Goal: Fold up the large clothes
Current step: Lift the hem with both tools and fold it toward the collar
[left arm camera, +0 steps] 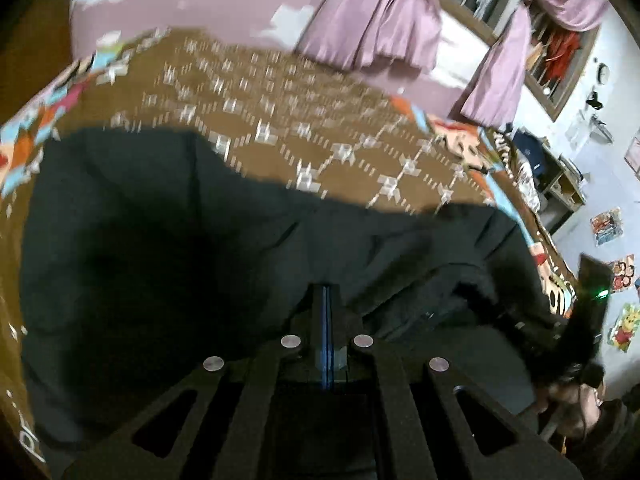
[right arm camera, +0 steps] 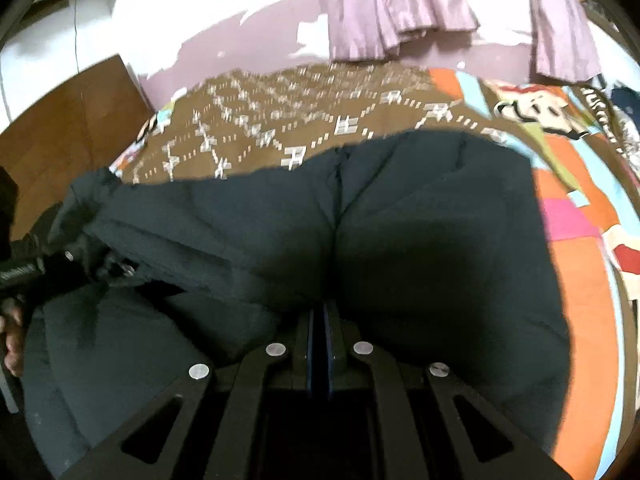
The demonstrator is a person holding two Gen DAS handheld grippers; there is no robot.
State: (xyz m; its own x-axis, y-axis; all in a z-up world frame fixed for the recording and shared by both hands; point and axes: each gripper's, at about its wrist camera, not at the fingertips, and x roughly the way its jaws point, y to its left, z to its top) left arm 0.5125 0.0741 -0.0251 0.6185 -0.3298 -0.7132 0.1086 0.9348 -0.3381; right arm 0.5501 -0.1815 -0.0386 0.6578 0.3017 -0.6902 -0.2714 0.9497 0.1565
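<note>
A dark padded jacket (left arm camera: 160, 260) lies spread across the bed, seen in both wrist views (right arm camera: 440, 240). My left gripper (left arm camera: 326, 292) is shut, blue pads together, and jacket creases run out from its tips. In the right wrist view the left gripper (right arm camera: 100, 268) sits at the jacket's left side with a raised fold bunched around its tip. My right gripper (right arm camera: 320, 308) is shut on the jacket's near edge, where the fabric bulges on both sides of the fingers. A hand (left arm camera: 568, 408) holds the right tool at the left wrist view's right edge.
A brown patterned bedsheet (left arm camera: 320, 120) with a colourful cartoon border (right arm camera: 580, 240) lies under the jacket. Purple curtains (left arm camera: 380, 12) hang behind the bed. A low shelf (left arm camera: 560, 176) stands at the right, and a wooden panel (right arm camera: 60, 128) at the left.
</note>
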